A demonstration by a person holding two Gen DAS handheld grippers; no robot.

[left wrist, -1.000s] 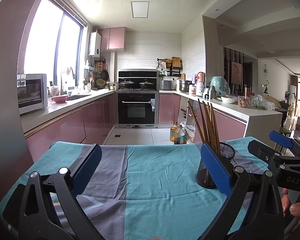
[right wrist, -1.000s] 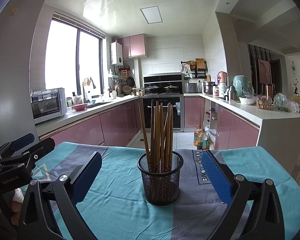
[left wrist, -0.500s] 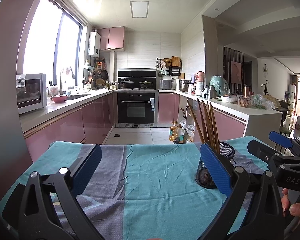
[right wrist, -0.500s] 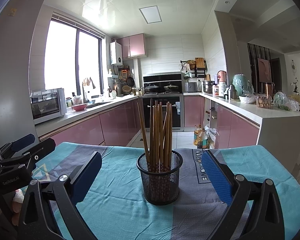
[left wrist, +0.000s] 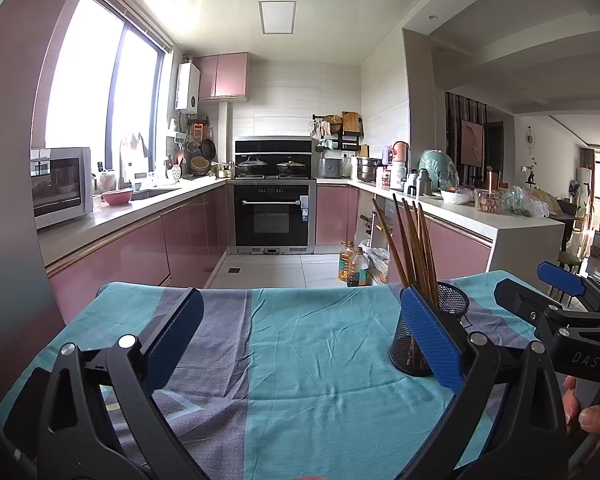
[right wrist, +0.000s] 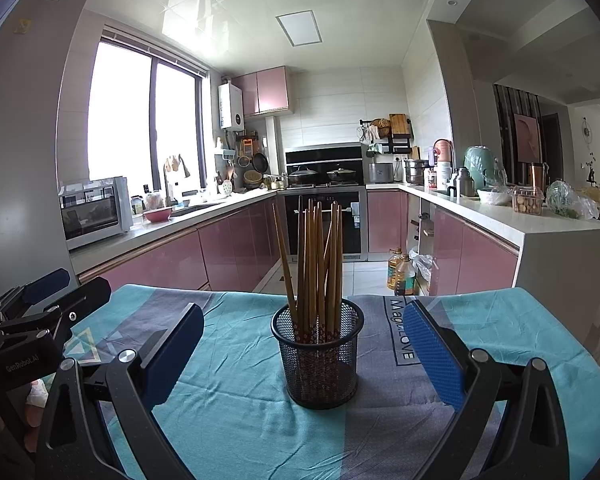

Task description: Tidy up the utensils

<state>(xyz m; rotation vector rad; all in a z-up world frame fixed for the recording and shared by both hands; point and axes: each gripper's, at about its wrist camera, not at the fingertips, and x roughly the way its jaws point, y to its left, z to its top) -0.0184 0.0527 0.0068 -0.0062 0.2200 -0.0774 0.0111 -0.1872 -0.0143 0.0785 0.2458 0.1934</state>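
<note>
A black mesh holder (right wrist: pixel 318 354) stands upright on the table, and several wooden chopsticks (right wrist: pixel 316 264) stick up out of it. My right gripper (right wrist: pixel 304 350) is open, its blue pads spread on either side of the holder and short of it. In the left wrist view the same holder (left wrist: pixel 428 330) sits partly behind the right pad, with its chopsticks (left wrist: pixel 410 248) leaning left. My left gripper (left wrist: pixel 300 338) is open over bare cloth, nothing between its fingers. The right gripper (left wrist: pixel 560 304) shows at that view's right edge, held by a hand.
A teal and grey cloth (right wrist: pixel 240 408) covers the table (left wrist: pixel 300 380). Beyond its far edge lies a kitchen with pink cabinets, an oven (left wrist: pixel 274 216) and oil bottles (right wrist: pixel 400 272) on the floor. The left gripper (right wrist: pixel 28 328) sits at the right wrist view's left edge.
Both views have shifted very slightly; the holder sits a touch further left in each. Both grippers stay open and nothing on the table has moved.
</note>
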